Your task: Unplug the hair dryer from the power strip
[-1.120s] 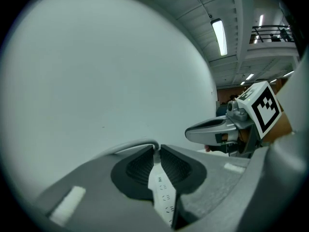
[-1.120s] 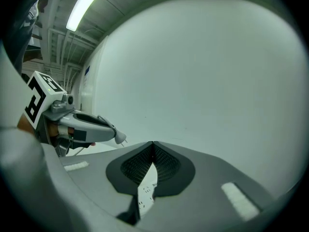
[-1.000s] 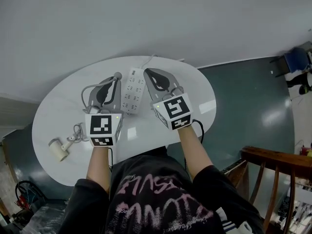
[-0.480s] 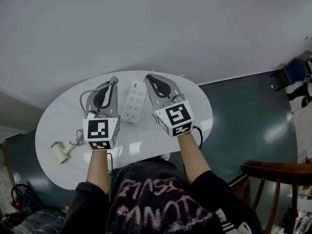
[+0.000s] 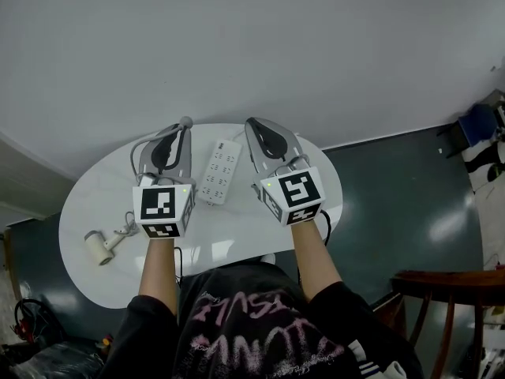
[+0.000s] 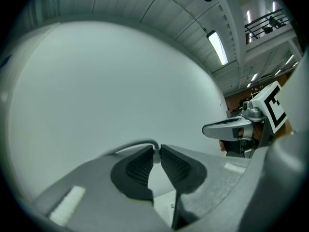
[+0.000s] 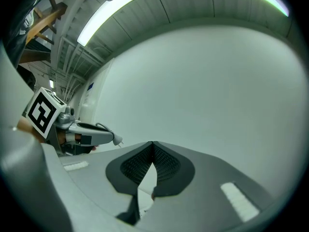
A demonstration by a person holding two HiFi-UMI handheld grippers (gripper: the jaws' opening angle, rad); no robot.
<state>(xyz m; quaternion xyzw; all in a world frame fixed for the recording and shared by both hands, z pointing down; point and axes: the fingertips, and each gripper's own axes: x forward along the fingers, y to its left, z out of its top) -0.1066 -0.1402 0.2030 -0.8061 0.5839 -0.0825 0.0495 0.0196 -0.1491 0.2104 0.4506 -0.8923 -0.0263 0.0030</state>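
Observation:
The white power strip (image 5: 219, 172) lies on the round white table (image 5: 95, 204), between my two raised grippers. My left gripper (image 5: 185, 123) is shut on the hair dryer's plug (image 7: 117, 140), which is out of the strip with its prongs bare. In the left gripper view its jaws (image 6: 155, 151) pinch the plug's neck, and the grey cord (image 6: 130, 145) arcs off to the left. The white hair dryer (image 5: 99, 245) lies at the table's left. My right gripper (image 5: 251, 121) is shut and holds nothing; in the right gripper view its pads (image 7: 166, 163) meet at the tip.
A grey wall fills the space ahead of both grippers. Dark floor surrounds the table. A wooden chair back (image 5: 450, 279) stands at the lower right, and a blue seat (image 5: 477, 117) at the far right. The person's torso is right against the table's near edge.
Both grippers have risen from the table together, the left one still holding the plug. The power strip and hair dryer have stayed in place.

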